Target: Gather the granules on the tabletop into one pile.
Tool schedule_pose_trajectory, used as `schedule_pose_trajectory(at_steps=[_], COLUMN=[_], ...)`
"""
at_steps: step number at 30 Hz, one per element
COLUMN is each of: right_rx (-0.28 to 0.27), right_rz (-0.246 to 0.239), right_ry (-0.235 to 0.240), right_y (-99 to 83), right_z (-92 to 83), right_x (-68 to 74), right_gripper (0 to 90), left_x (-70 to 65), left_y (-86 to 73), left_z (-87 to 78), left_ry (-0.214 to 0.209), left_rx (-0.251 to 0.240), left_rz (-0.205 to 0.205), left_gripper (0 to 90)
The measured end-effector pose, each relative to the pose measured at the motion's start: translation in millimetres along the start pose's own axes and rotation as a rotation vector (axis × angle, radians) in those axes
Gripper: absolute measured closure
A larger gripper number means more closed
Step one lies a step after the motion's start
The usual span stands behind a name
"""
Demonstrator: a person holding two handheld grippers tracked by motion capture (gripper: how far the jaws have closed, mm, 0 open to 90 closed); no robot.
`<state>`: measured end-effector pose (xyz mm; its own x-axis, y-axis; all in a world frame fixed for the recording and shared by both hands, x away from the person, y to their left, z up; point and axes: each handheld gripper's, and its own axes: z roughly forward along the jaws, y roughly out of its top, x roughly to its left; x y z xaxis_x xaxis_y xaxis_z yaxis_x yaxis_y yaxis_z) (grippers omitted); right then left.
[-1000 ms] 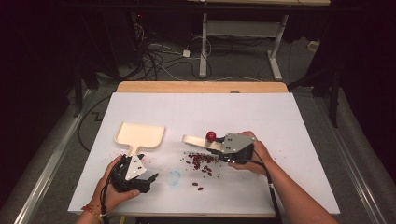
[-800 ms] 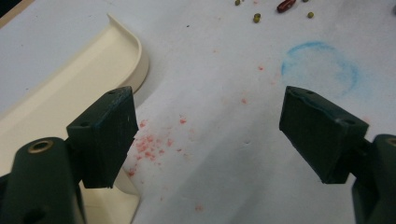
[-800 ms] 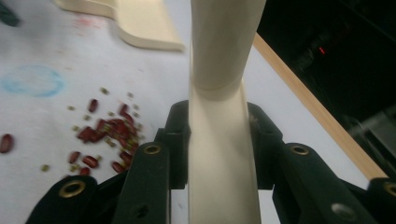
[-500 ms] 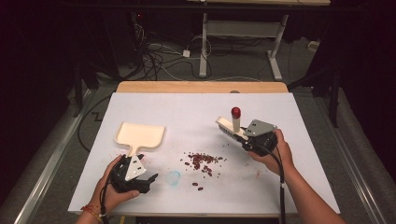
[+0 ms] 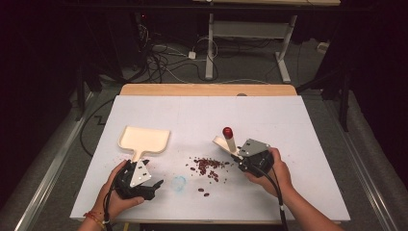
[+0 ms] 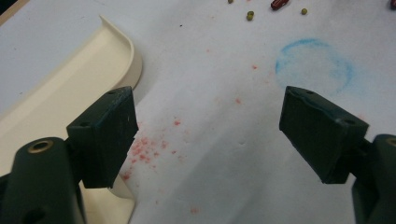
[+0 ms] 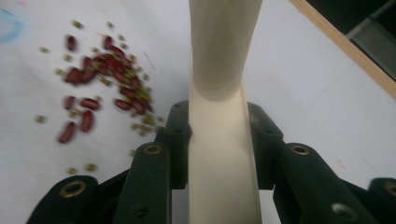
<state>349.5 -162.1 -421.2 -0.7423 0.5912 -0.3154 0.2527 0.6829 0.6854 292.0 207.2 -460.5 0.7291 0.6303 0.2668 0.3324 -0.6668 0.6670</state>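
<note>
A heap of red and green beans (image 5: 209, 166) (image 7: 107, 84) lies on the white table top (image 5: 288, 120). My right gripper (image 5: 239, 161) (image 7: 219, 135) is just right of the heap, shut on the cream handle of a tool (image 5: 227, 139) (image 7: 219, 56) with a red tip, which slants up and to the left. A cream dustpan (image 5: 144, 138) (image 6: 60, 102) rests on the table to the left. My left gripper (image 5: 153, 185) (image 6: 210, 130) sits below its handle, jaws open over bare table, nothing between them.
A faint blue ring (image 5: 179, 183) (image 6: 314, 65) is drawn on the table between the left gripper and the beans. A few stray beans (image 5: 204, 192) lie near the front. A wooden edge (image 5: 207, 90) borders the table's far side, with cables and desk legs beyond.
The right gripper lifted the tool off the beans and out to the right, then came back left to the heap's right edge. The left hand has stayed put.
</note>
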Motion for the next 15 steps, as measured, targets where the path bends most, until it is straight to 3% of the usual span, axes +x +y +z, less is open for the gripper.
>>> schedule_pose_trajectory(at_steps=[3, 7, 15], right_rx=[-0.019, -0.035, -0.112], right_rz=[-0.001, -0.017, 0.006], right_ry=[0.044, 0.062, 0.08], right_y=[4.4, 7.8, 11.8], right_z=[-2.2, -2.2, -13.8], right_x=[8.3, 16.8, 14.8], right_gripper=[67.1, 67.0, 67.1], left_x=[0.4, 0.6, 1.1], left_y=[-0.4, -0.8, -0.8], left_z=[0.2, -0.3, -1.1], left_ry=[0.0, 0.002, 0.007], left_rx=[0.004, 0.001, 0.002], left_rz=[0.002, 0.0, 0.0], left_gripper=[18.3, 18.2, 18.2])
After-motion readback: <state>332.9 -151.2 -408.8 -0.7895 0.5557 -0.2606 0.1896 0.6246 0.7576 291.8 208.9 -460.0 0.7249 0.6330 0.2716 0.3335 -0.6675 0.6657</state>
